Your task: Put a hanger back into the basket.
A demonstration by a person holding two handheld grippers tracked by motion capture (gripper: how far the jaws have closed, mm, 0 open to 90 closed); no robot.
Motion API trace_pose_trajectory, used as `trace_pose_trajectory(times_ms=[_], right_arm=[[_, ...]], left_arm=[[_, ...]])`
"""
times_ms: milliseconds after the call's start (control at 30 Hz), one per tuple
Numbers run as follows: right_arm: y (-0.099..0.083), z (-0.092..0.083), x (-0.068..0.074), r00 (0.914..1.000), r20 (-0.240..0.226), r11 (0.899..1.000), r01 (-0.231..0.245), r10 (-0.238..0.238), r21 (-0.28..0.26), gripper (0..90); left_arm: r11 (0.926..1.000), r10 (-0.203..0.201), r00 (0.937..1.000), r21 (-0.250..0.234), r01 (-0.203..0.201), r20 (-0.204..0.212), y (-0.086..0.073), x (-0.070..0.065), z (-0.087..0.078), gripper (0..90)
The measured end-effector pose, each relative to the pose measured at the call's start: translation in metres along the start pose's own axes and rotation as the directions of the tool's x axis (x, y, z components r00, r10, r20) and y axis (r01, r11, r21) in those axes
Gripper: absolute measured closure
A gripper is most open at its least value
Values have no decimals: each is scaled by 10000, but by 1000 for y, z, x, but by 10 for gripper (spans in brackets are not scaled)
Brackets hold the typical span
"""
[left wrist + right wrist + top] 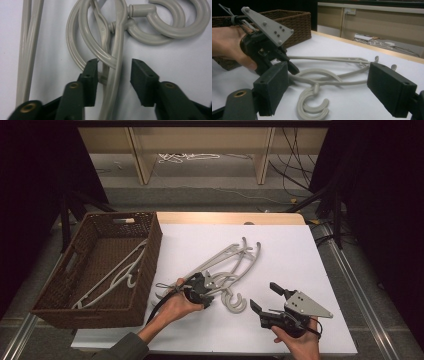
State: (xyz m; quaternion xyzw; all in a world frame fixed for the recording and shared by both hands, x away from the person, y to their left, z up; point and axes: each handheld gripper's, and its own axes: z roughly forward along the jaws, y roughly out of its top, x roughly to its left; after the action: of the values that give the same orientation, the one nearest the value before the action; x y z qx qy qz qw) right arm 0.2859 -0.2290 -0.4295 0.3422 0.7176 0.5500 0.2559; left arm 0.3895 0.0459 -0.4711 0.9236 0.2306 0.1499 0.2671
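Observation:
Grey plastic hangers (231,261) lie stacked in the middle of the white table top (292,255), their hooks (235,302) toward the person. My left gripper (206,292) is down on their necks. In the left gripper view its jaws (113,65) straddle the crossed hanger bars (117,47); one jaw is at the bars, the other stands off with a gap. My right gripper (265,296) is held at the front right, open, with nothing between its jaws (328,75). From there the hooks (312,105) and the left gripper (269,53) show ahead.
A brown wicker basket (151,251) stands on the left of the table, with pale hangers (117,275) inside it. The basket (294,21) is behind the left hand in the right gripper view. Cables lie on the floor beyond the table.

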Motion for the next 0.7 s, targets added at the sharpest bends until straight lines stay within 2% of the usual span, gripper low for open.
trace_pose_trajectory(times_ms=[33,133,167,267,333,433,467,633,700], right_arm=[[-1,2,1,9999,-117,9997,-126,124,-213,184],[-1,2,0,9999,-95,9998,-57,55,-179,184],[-1,2,0,9999,-119,9997,-101,99,-210,185],[-1,2,0,9999,-108,9997,-102,99,-232,186],[-1,2,0,9999,-109,9997,-95,93,-213,186],[0,0,0,10000,-82,9999,-43,42,-116,187],[0,0,0,10000,-83,9999,-44,43,-105,187],[0,-1,-1,10000,-47,10000,-78,77,-42,187],[0,0,0,9999,-112,9999,-90,90,-67,188]], left_arm=[[10000,-32,10000,-19,32,-2,0,1,0,625],[10000,-73,10000,18,73,43,2,3,2,672],[9997,171,9998,169,-172,89,3,4,1,680],[9993,312,9995,208,-310,-83,4,3,1,710],[9997,153,9998,172,-156,127,3,6,0,751],[9997,210,9997,125,-211,119,2,8,-3,788],[10000,43,9999,-4,-43,143,2,8,-4,793],[9992,-40,9999,-390,45,136,3,12,-13,807],[9975,-237,9995,-657,252,230,4,13,-16,809]])
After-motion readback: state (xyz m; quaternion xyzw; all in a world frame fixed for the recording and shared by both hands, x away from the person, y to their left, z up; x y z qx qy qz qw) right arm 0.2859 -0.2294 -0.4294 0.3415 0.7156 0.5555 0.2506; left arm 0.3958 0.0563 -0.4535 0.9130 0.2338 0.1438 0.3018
